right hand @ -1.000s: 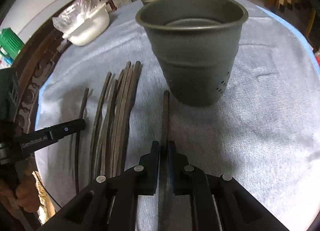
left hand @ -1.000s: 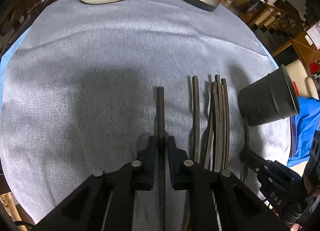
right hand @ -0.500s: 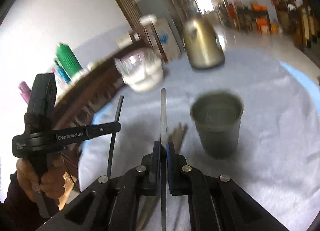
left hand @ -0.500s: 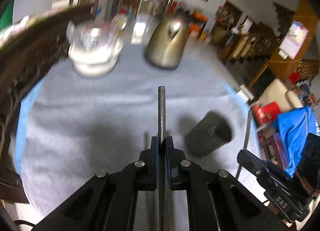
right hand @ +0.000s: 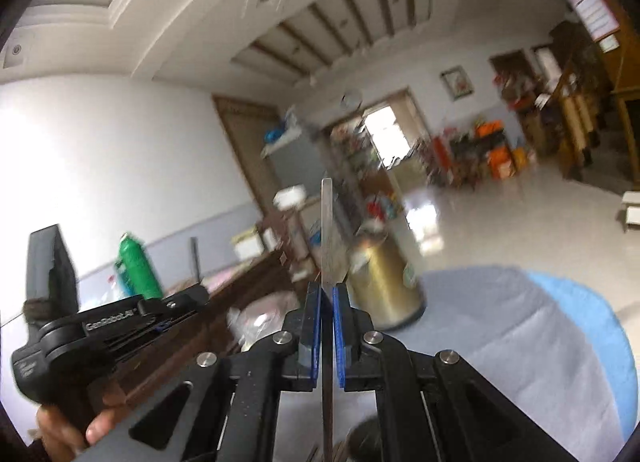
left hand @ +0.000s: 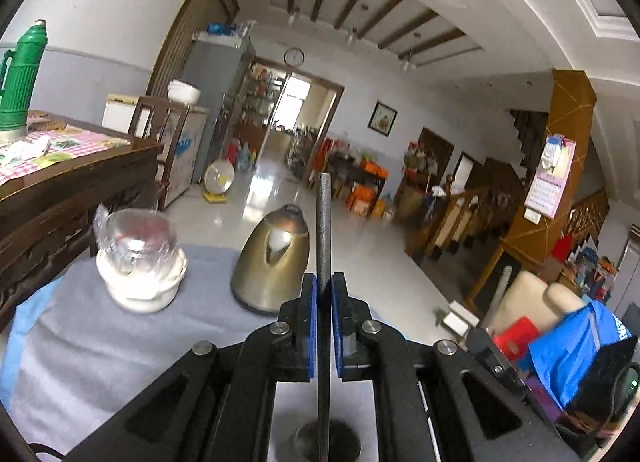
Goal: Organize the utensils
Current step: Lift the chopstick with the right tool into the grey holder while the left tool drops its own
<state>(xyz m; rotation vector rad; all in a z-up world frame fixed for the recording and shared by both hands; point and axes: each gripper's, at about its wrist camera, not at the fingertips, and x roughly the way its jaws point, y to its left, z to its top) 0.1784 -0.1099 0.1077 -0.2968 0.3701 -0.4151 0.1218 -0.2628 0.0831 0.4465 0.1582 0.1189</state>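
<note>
while both sticks stand upright, lower each straight so its bottom end drops into the dark cup (left hand: 327,440) below. left gripper (left hand: 323,326) pinches a matte dark round stick (left hand: 323,222); right gripper (right hand: 326,336) pinches a flat, paler stick (right hand: 327,238). keep clear of the smooth brass-coloured kettle (left hand: 272,262) on the soft grey cloth (left hand: 80,350)

left claw (left hand: 324,326): raised, clamped | right claw (right hand: 327,336): raised, clamped

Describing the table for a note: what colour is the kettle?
Brassy gold, with a dark base; the kettle shows best in the left wrist view.
</note>
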